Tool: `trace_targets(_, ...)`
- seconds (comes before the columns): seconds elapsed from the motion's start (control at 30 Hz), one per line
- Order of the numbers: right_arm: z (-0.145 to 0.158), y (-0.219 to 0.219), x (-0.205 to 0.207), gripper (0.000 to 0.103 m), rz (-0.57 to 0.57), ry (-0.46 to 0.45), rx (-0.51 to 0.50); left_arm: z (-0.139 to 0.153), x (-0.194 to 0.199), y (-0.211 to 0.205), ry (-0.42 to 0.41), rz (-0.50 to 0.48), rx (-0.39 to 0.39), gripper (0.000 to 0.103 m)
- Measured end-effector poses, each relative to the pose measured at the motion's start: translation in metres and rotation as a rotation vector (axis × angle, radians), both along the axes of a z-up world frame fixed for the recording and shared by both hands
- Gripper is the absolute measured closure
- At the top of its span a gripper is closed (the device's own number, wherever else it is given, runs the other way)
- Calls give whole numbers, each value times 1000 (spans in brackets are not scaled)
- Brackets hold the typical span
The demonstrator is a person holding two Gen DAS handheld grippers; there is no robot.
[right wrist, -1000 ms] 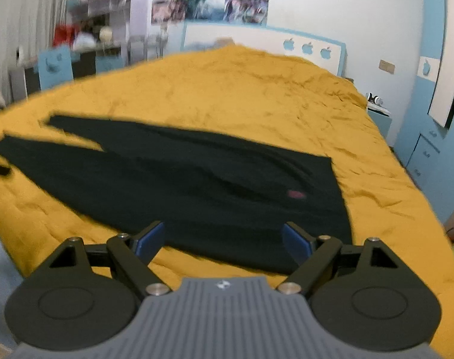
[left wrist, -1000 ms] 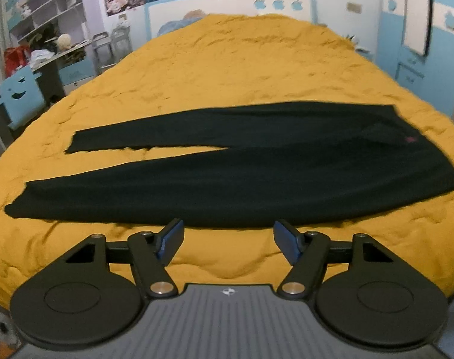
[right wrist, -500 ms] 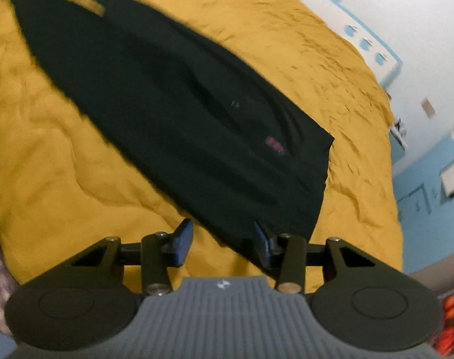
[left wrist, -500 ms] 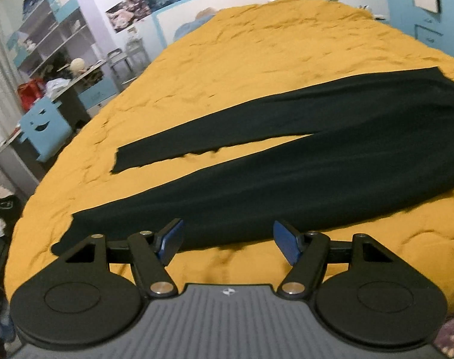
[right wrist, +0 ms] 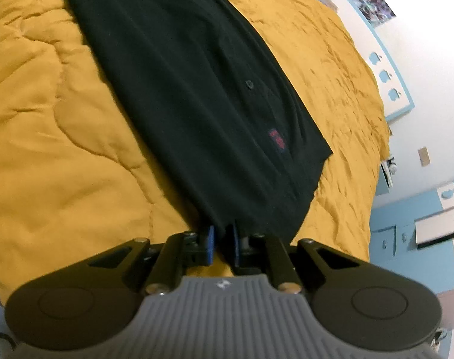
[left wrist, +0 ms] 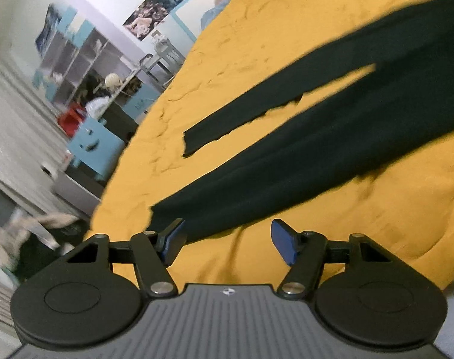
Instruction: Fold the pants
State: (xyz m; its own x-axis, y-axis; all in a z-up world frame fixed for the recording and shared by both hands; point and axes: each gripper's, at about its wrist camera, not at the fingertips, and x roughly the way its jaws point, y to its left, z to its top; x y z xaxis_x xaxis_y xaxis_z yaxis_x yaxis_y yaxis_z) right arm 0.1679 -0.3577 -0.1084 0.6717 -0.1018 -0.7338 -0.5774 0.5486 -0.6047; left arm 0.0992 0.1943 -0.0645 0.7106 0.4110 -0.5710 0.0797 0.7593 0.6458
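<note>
Mustard-yellow quilt [left wrist: 287, 45] covers the whole bed, puckered and rumpled, with black pants [left wrist: 316, 149] spread flat across it, both legs stretched out and a thin wedge of yellow showing between them. Over by the wall stand blue shelves [left wrist: 86, 59] and a blue chair [left wrist: 92, 146]. Left gripper [left wrist: 227, 240] hovers at the hem of the nearer leg, its blue pads wide apart with nothing between them. Right gripper [right wrist: 222, 243] has its pads drawn almost together on the near corner of the waistband, pinching the black cloth, a small red logo [right wrist: 277, 139] showing just beyond on the fabric
</note>
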Motion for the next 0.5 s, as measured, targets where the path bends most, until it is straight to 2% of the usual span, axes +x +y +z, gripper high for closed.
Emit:
trace_targets(0.1,-2,-2,4,96,-44,10,33,-15,10,10,30,-20,107,29)
trace_targets(0.27,-4,1,5,97,-55,9,21,-43,35,14,79,-58,288,32)
trace_targets(0.33,-3,1,6,97,-64,11,28,-50,44,15,85,-44,327,41)
trace_targets(0.4,-2,2,4,96,-71,12,35,-53,51,17,100,-38,311,62)
trace_targets(0.43,-1,1,4,96,-72,11,38,-53,53,16,100,-30,292,68)
trace_targets(0.5,0,-1,5,98,-71,3,48,-50,51,16,70,-19,258,93)
